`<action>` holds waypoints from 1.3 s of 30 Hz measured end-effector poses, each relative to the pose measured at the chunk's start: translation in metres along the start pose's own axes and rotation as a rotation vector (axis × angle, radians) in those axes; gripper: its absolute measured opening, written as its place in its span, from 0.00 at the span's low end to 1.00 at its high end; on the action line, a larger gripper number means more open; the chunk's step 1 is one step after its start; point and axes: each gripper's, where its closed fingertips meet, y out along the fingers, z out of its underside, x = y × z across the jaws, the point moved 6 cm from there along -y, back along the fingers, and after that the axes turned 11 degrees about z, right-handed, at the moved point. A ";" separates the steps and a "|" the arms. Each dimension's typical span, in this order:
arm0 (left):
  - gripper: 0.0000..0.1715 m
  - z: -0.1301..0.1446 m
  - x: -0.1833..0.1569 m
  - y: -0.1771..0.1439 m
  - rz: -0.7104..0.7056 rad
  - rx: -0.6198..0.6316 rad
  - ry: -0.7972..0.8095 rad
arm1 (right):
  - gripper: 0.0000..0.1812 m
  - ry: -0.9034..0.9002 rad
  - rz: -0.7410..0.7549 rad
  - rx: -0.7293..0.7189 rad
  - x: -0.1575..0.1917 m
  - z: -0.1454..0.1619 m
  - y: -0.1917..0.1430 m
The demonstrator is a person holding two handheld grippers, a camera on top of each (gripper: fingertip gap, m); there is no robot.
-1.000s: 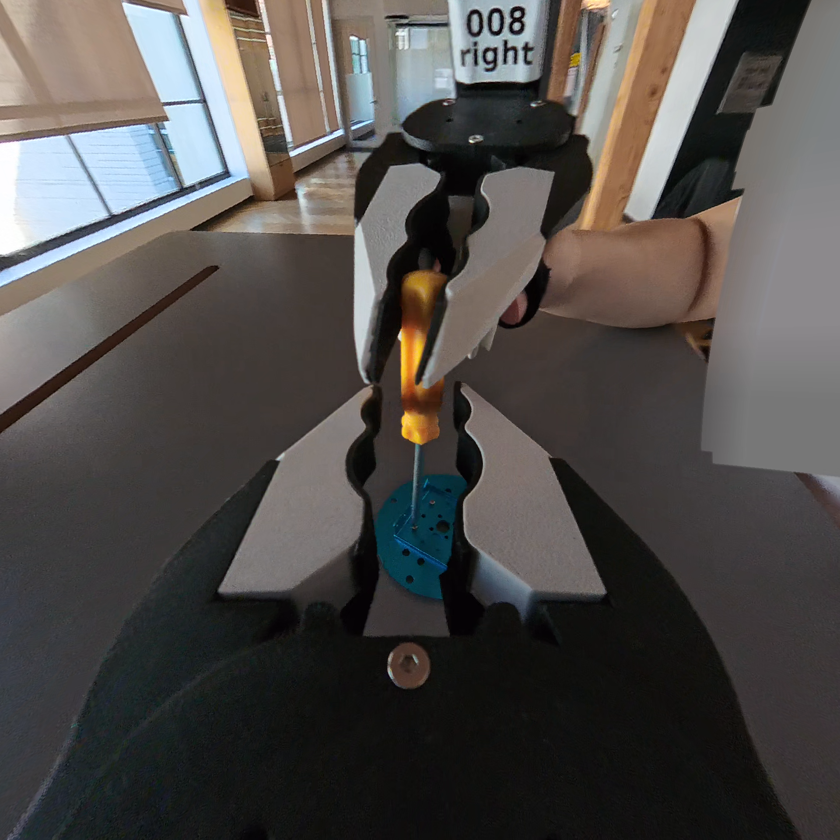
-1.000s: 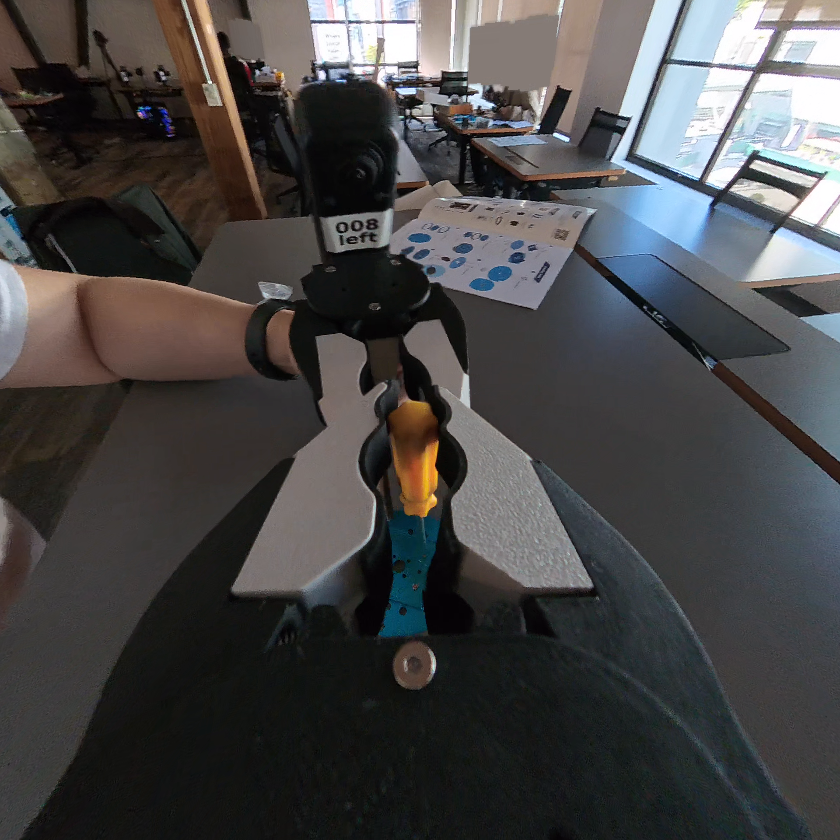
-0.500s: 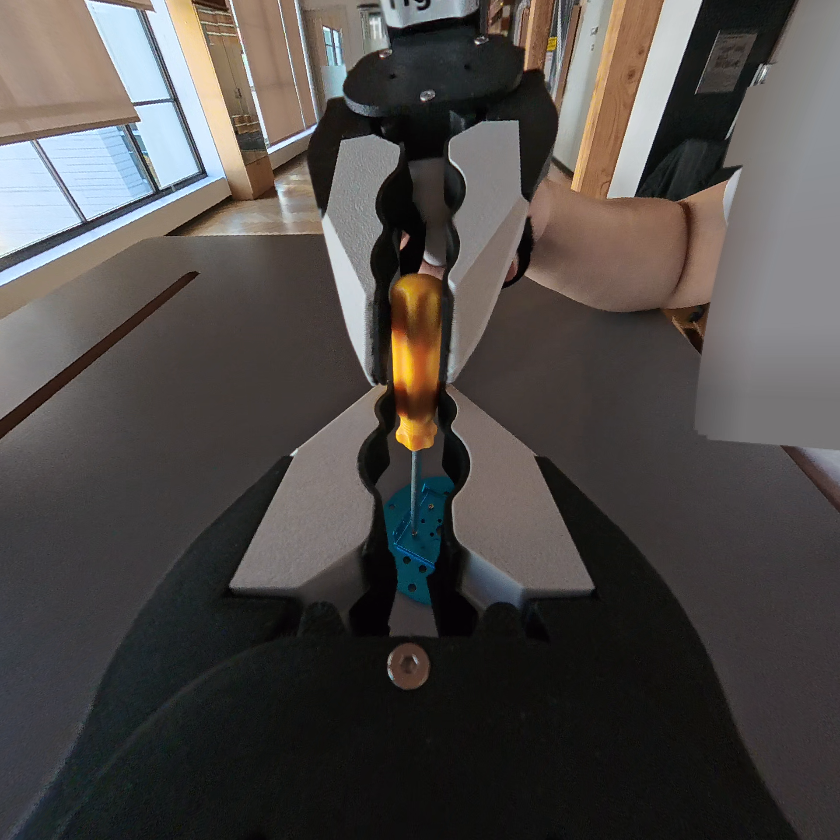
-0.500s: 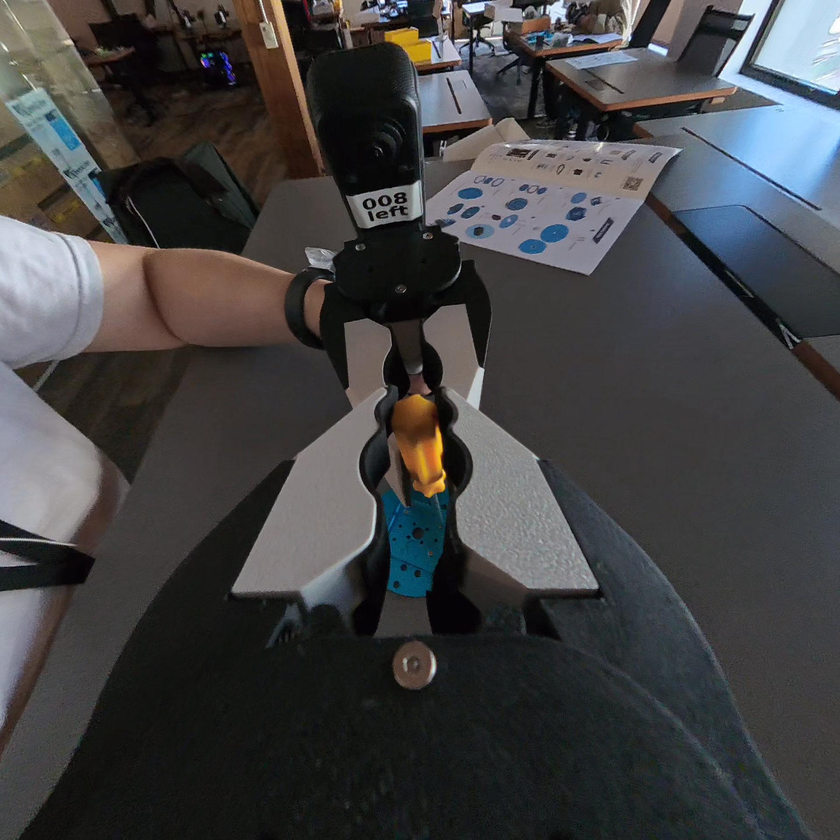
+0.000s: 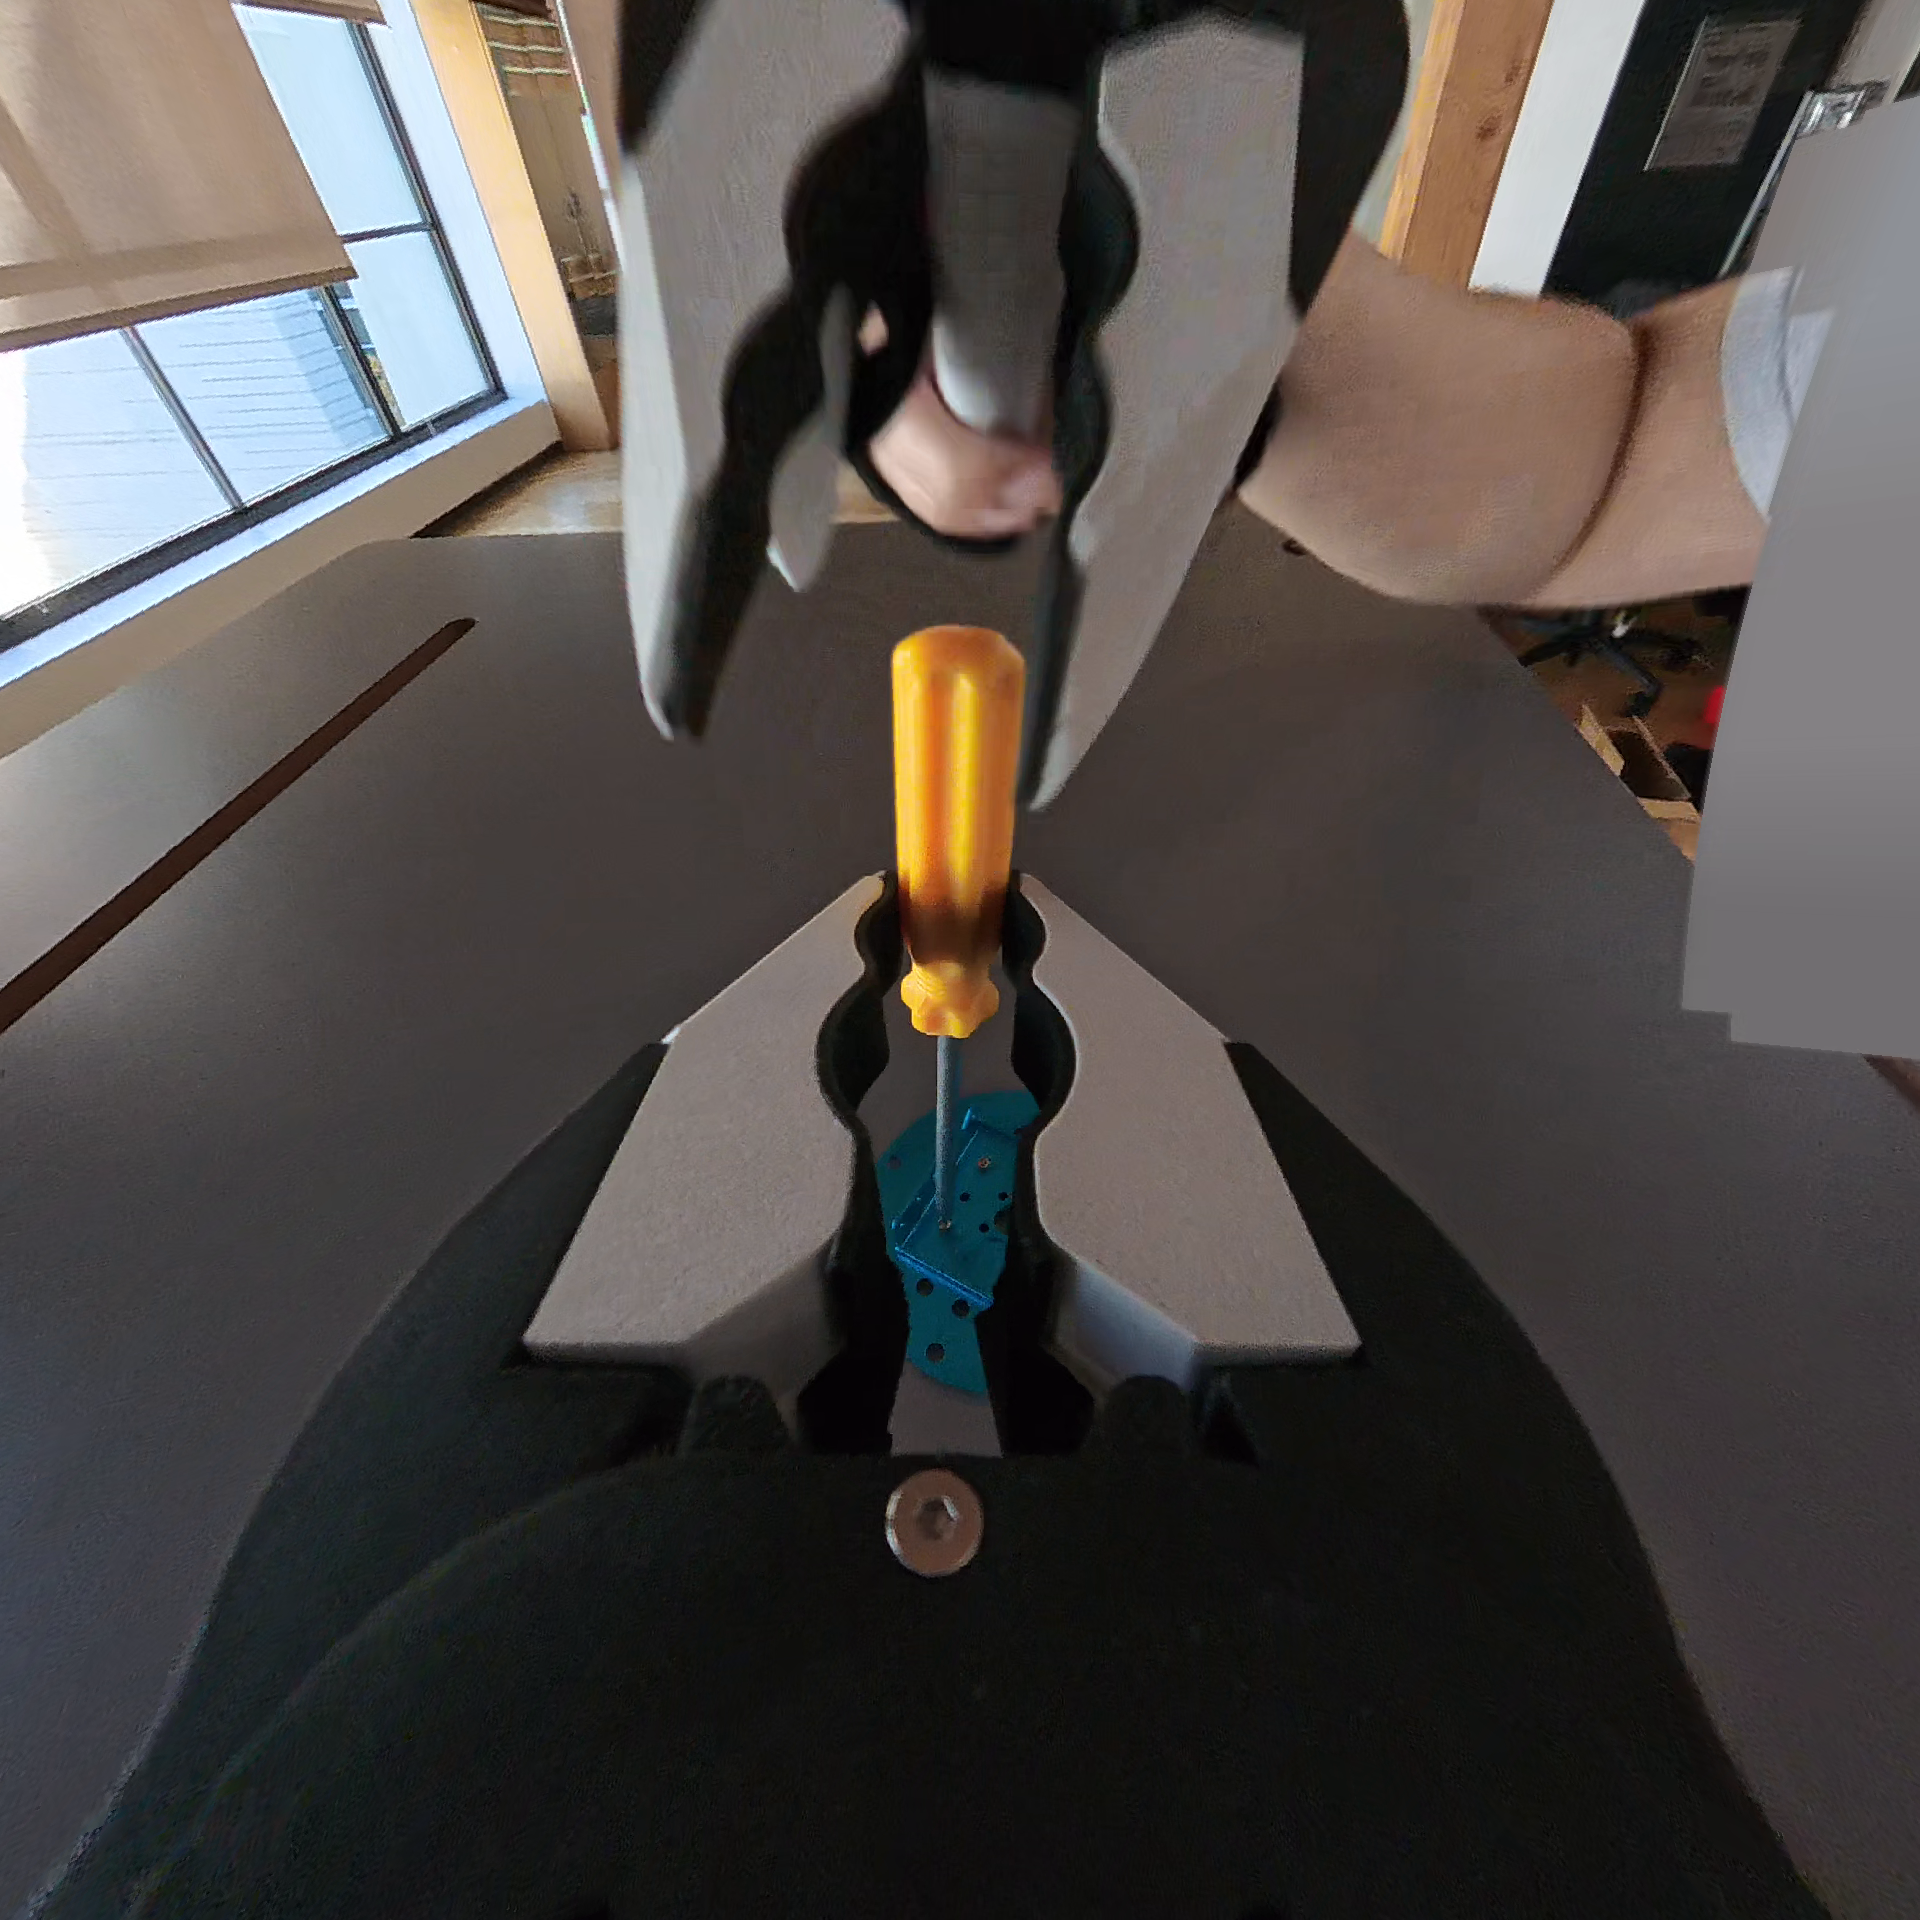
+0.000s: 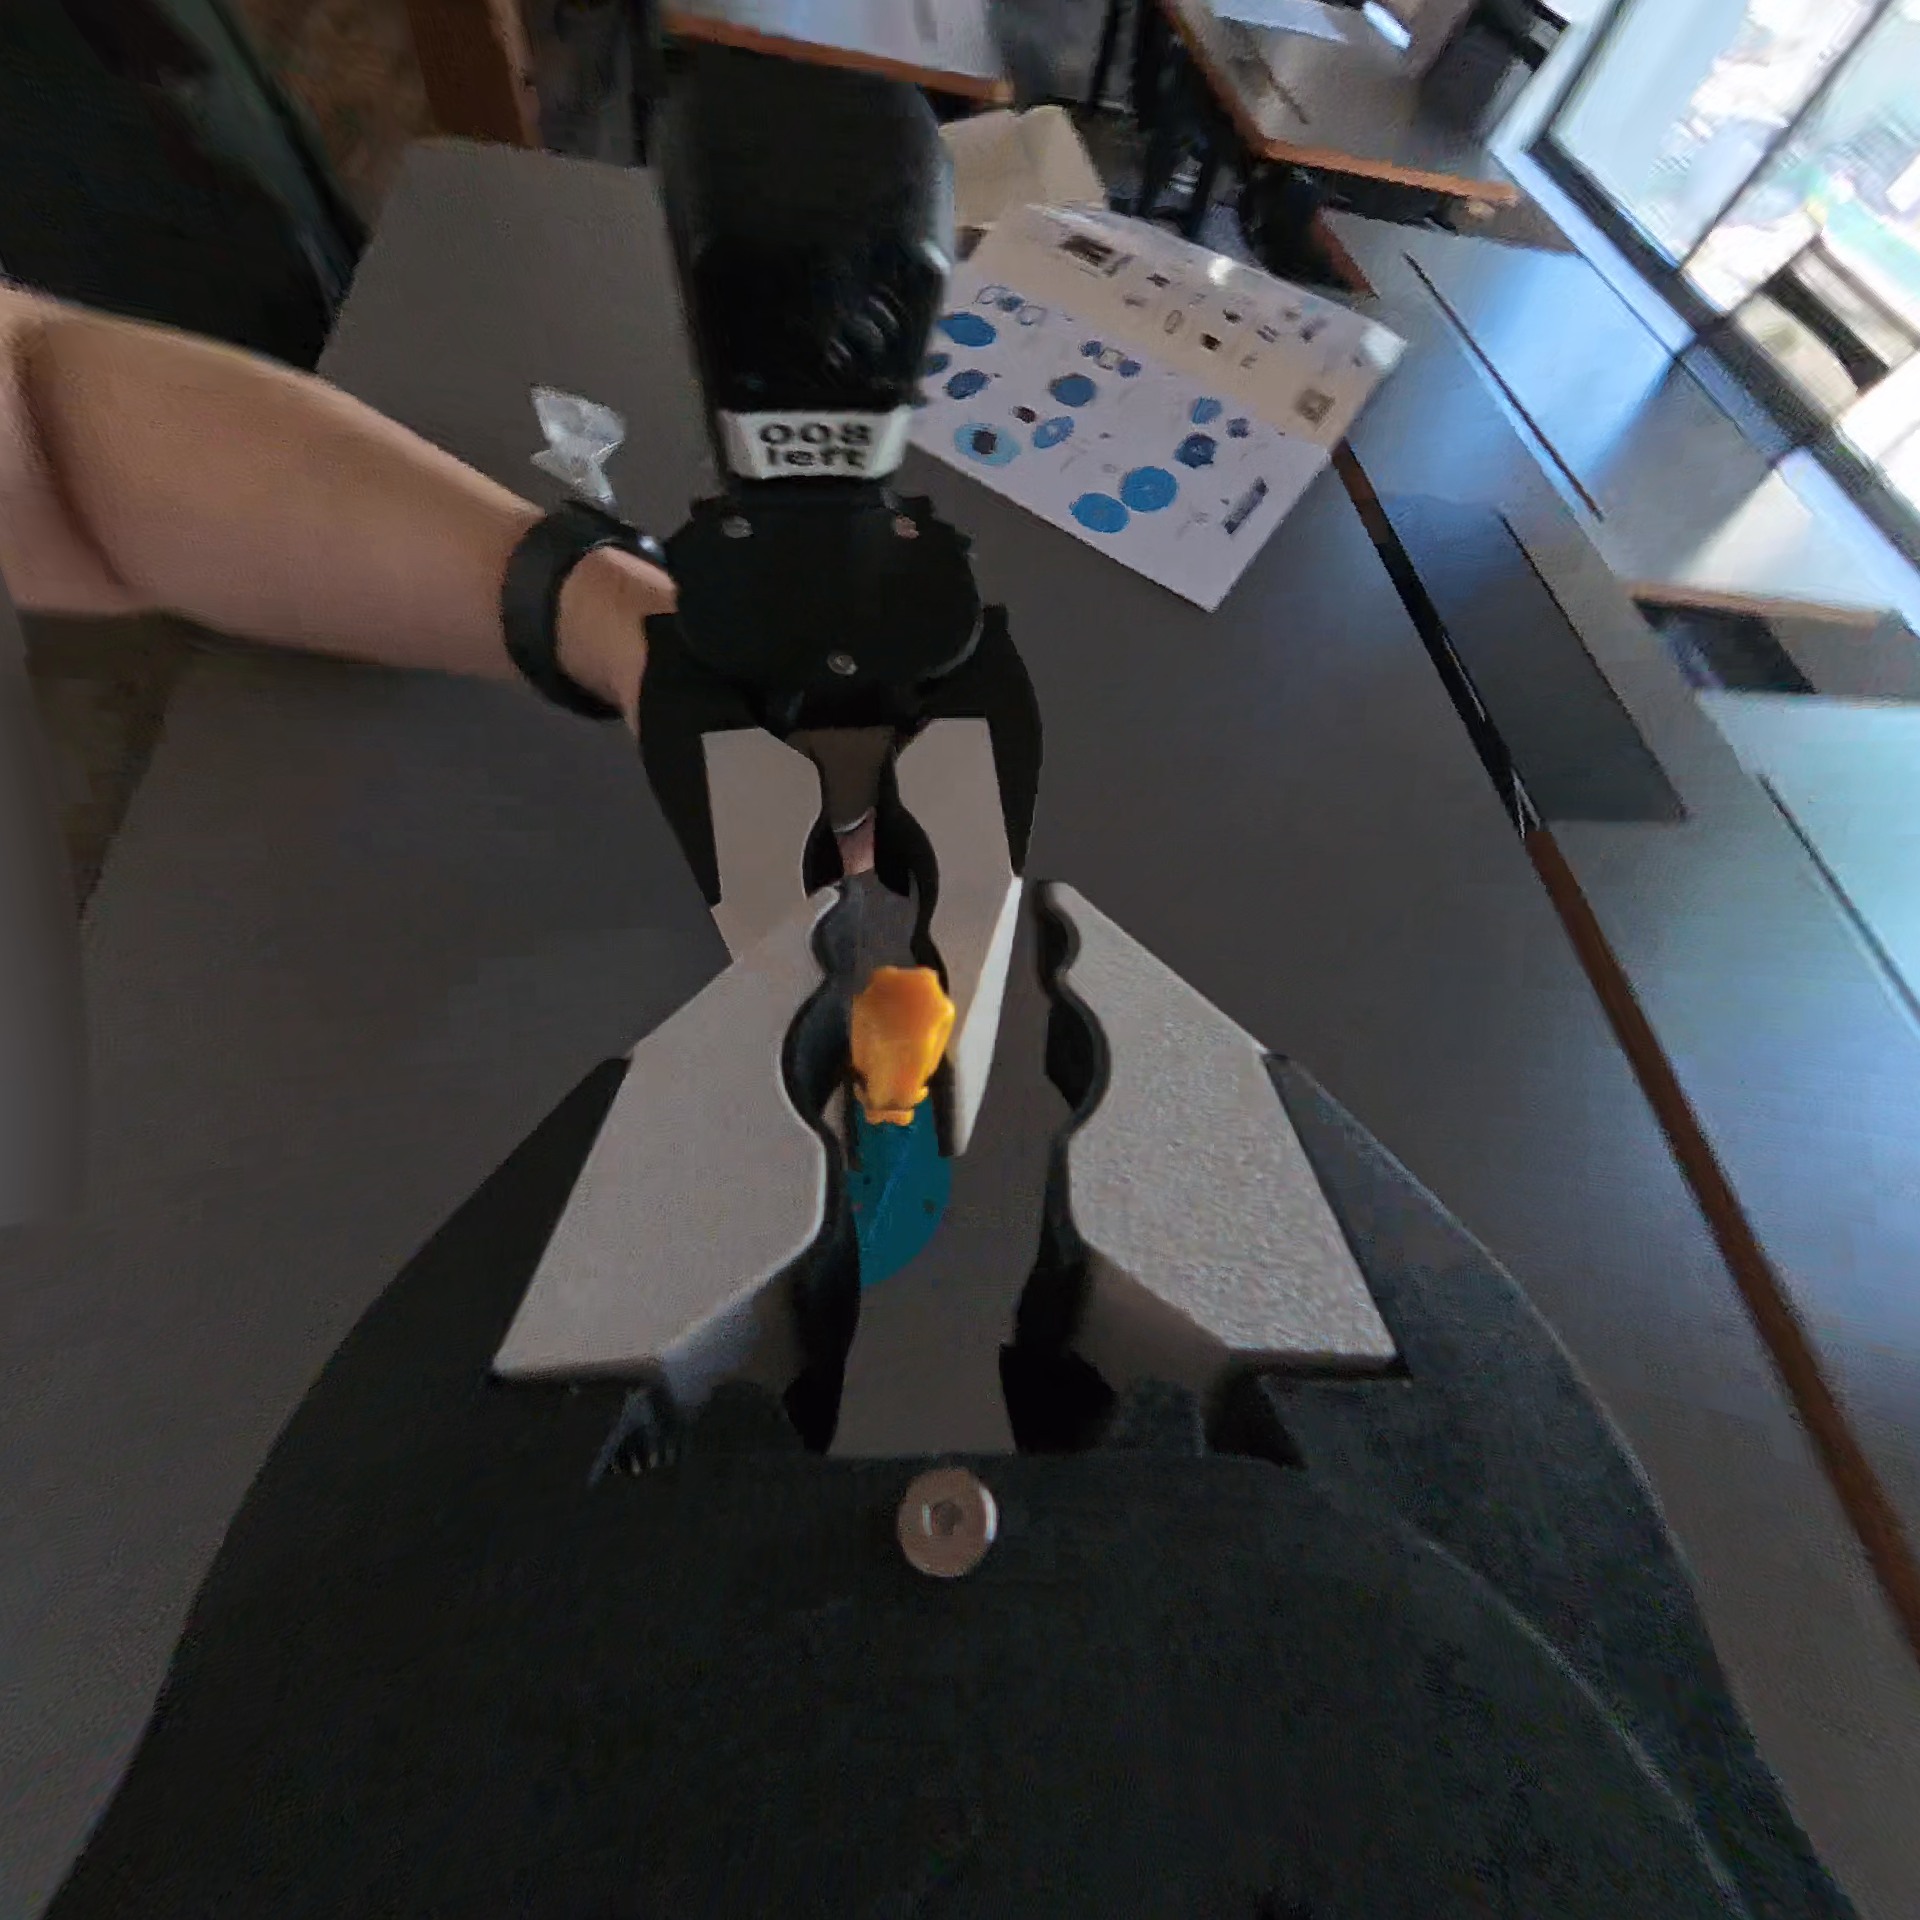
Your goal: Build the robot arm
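Note:
An orange-handled screwdriver (image 5: 954, 790) stands upright, its tip in a small blue bracket (image 5: 961, 1231) on a blue perforated disc (image 5: 940, 1345) on the dark table. My left gripper (image 5: 953, 896) is shut on the lower part of the handle. My right gripper (image 5: 852, 764) hangs open just above the handle top, apart from it. In the right wrist view, my right gripper (image 6: 935, 899) is open, with the screwdriver (image 6: 899, 1039), the disc (image 6: 899, 1205) and the left gripper (image 6: 894, 1091) below its fingertips.
A printed sheet with blue figures (image 6: 1143, 416) lies at the far end of the table. A crumpled clear bag (image 6: 577, 442) lies behind the person's forearm (image 6: 260, 488). A cable slot (image 5: 239, 810) cuts the table at left. A table seam (image 6: 1662, 1091) runs along the right. The tips of one gripper are about 6 centimeters away from the tips of the other.
My right gripper was shut on the screwdriver handle; it has opened and lifted off it. My left gripper has closed on the lower handle. The screwdriver stays upright on the bracket.

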 end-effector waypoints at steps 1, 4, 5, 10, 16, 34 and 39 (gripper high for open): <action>0.10 0.000 0.000 0.000 0.006 -0.002 0.004 | 0.21 -0.090 -0.086 0.004 -0.001 -0.009 -0.006; 0.10 0.000 0.001 -0.002 0.015 -0.006 -0.003 | 0.24 -0.335 -0.275 0.122 -0.001 -0.029 -0.017; 0.10 0.001 0.002 -0.003 0.014 -0.008 -0.007 | 0.21 -0.419 -0.304 0.196 0.000 -0.030 -0.015; 0.10 0.001 0.001 -0.004 0.024 -0.014 -0.006 | 0.14 -0.786 -0.353 0.500 0.007 -0.019 0.000; 0.10 0.000 0.002 -0.004 0.028 -0.015 -0.011 | 0.09 -0.670 -0.330 0.659 0.006 -0.023 0.006; 0.10 0.004 0.005 -0.006 0.024 -0.023 -0.048 | 0.09 -0.724 -0.280 0.725 0.006 -0.020 0.010; 0.10 0.003 0.005 -0.005 0.017 -0.015 -0.045 | 0.09 -0.545 -0.272 0.863 0.002 -0.021 0.012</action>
